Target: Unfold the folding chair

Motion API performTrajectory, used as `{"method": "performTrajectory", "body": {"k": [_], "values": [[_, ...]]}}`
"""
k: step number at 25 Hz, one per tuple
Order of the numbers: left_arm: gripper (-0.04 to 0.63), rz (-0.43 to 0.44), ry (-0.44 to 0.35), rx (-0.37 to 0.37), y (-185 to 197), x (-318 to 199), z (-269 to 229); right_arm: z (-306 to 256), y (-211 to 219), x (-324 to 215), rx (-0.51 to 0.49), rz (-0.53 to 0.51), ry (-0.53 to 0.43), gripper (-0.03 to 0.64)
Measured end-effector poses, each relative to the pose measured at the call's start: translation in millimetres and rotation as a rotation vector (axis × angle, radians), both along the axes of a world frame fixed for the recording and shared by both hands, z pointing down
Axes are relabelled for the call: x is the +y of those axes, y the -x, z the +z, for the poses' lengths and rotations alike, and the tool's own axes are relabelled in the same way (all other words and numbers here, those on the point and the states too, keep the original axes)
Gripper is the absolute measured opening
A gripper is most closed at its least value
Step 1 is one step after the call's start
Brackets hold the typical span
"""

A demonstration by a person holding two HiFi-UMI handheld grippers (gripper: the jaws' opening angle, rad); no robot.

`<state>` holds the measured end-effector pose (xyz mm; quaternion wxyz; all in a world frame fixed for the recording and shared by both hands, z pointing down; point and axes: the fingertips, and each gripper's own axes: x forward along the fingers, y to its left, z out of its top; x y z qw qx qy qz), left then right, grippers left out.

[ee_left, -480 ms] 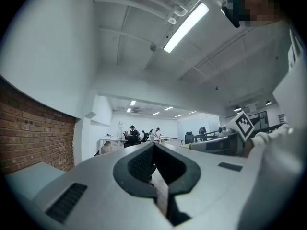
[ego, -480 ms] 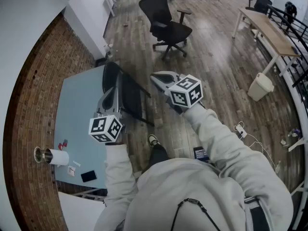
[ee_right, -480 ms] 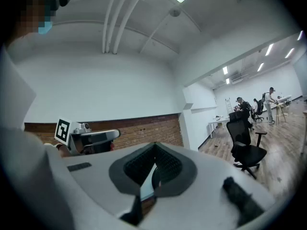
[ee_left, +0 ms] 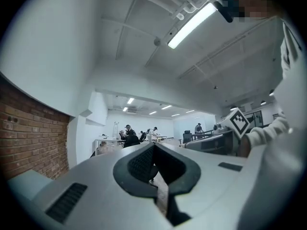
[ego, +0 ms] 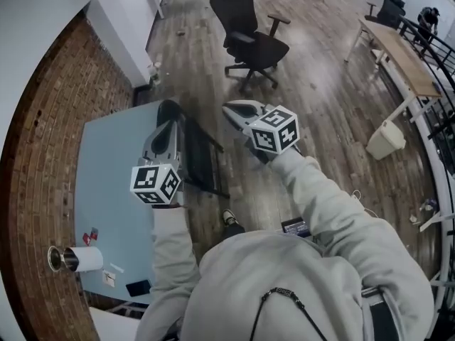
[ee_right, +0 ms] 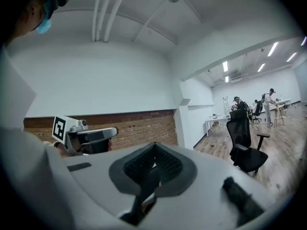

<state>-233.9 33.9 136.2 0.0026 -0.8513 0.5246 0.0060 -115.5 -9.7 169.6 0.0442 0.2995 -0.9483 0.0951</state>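
In the head view the black folding chair [ego: 197, 156] stands folded on the wooden floor, leaning against the edge of the light blue table [ego: 106, 176]. My left gripper [ego: 169, 126] is held just left of the chair's rounded top, over the table's edge, with its jaws shut and nothing between them. My right gripper [ego: 229, 109] hovers to the right of the chair, apart from it, also shut and empty. In the left gripper view the left gripper [ee_left: 153, 148] shows its pads closed together, and the right gripper [ee_right: 153, 148] shows the same in its own view.
A black office chair [ego: 250, 38] stands on the floor beyond the folding chair. A paper roll [ego: 77, 259] and a phone [ego: 138, 288] lie on the table. A brick wall runs along the left. A long wooden table [ego: 398, 52] and a white bin [ego: 386, 139] stand at the right.
The person has shifted forward a little, so the table's small items and the foot sit lower in the head view. Both grippers keep their places beside the chair, still shut.
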Motion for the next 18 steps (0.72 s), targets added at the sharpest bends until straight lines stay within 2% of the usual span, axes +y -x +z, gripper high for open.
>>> {"method": "performTrajectory", "body": {"k": [6, 9, 12, 15, 18], "values": [[0.005, 0.098, 0.021, -0.025, 32, -79, 7, 2, 35, -73, -0.017, 0.093, 0.012, 0.008], [0.005, 0.099, 0.035, -0.023, 49, -106, 7, 2, 35, -104, -0.062, 0.174, 0.034, 0.008], [0.005, 0.087, 0.044, -0.018, 64, -125, 11, -13, 33, -131, -0.111, 0.262, -0.003, 0.008], [0.005, 0.097, 0.041, 0.026, 75, -140, 12, -22, 50, -146, -0.119, 0.245, -0.027, 0.008], [0.005, 0.104, 0.038, 0.011, 82, -147, 15, -17, 69, -154, -0.103, 0.219, -0.018, 0.008]]}}
